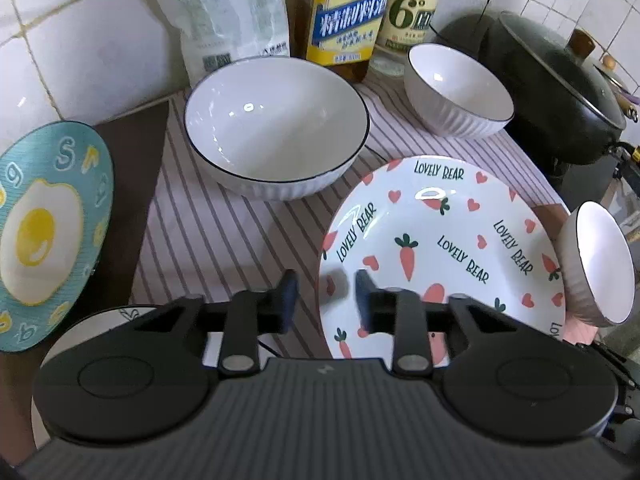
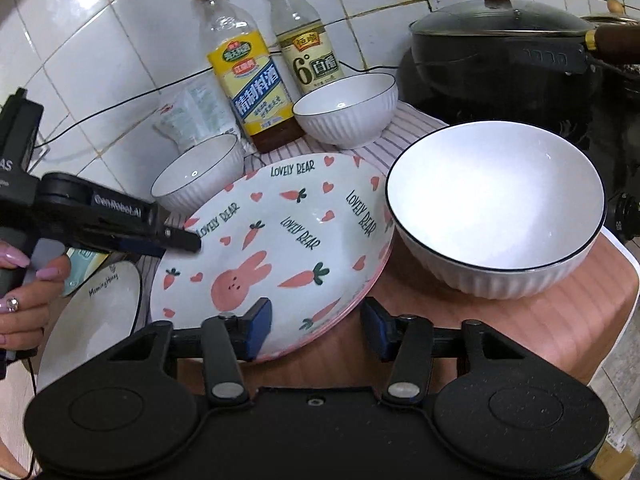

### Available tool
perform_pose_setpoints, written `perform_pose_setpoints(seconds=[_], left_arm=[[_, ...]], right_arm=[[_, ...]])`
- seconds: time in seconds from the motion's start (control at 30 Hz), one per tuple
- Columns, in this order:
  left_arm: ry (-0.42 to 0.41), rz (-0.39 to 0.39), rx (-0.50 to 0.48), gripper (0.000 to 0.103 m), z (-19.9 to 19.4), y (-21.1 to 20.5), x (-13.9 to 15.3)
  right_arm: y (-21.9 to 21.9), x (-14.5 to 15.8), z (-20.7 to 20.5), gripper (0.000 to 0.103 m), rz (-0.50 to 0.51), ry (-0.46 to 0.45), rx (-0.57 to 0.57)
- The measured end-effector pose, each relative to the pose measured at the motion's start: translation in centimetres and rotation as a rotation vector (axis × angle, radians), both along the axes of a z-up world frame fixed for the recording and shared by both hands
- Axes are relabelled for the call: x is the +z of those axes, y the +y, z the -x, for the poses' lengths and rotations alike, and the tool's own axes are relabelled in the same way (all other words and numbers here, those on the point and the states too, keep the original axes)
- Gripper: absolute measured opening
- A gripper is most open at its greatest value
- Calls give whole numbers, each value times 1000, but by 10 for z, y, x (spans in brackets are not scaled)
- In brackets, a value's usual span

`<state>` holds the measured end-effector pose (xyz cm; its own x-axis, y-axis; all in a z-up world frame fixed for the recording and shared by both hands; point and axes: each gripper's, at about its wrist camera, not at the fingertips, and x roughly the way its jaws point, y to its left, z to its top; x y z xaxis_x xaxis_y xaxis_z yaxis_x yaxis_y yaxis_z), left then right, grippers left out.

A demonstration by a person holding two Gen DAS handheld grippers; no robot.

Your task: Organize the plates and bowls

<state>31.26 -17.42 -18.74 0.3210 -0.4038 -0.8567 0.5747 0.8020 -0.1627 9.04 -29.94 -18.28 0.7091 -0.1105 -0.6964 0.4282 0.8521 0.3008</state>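
Home kitchen: tiled wall (image 2: 120, 40), lidded wok (image 2: 500, 48), cooking-wine btl (image 2: 248, 92), vinegar btl (image 2: 306, 52).

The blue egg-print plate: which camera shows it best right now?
The left wrist view. There the round blue plate with the fried-egg print shows nearly whole at the left edge, with its letters and yolk clear. In the right wrist view only a small blue sliver shows behind the left claw.

The left tool (image 1: 326, 294) covers the carrot plate's (image 1: 440, 240) near rim, so can't tell if its pads actually pinch it. Egg plate (image 1: 44, 232) way off to its left gets cut by the frame edge. Bottle (image 1: 348, 12) tops beyond it are cropped, and the bag's (image 1: 224, 16) print is too blurry to read.
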Motion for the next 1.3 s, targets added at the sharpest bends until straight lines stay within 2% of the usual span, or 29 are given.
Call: perform_pose_setpoints(seconds=[0.07, 0.13, 0.2, 0.3, 0.53, 0.7, 0.97, 1.3], left_arm=[[24, 7, -6, 16, -2, 0, -3], [37, 22, 4, 16, -3, 0, -4], [43, 25, 5, 16, -3, 1, -4], [59, 35, 22, 18, -5, 1, -5], [66, 14, 39, 18, -3, -1, -2], [17, -21, 31, 18, 9, 0, 9], [-21, -18, 73, 18, 32, 22, 36], [-66, -18, 153, 18, 71, 67, 80]], right_arm=[[-1, -1, -1, 44, -4, -1, -15], [-2, -1, 0, 39, -8, -5, -33], [-4, -2, 2, 31, -8, -9, -46], [-7, -3, 2, 29, -23, -14, -52], [-9, 2, -5, 28, -31, 36, -45], [-13, 6, -5, 27, -94, 51, -13], [-5, 23, 2, 27, -113, 25, 50], [21, 58, 7, 27, -117, -25, 175]])
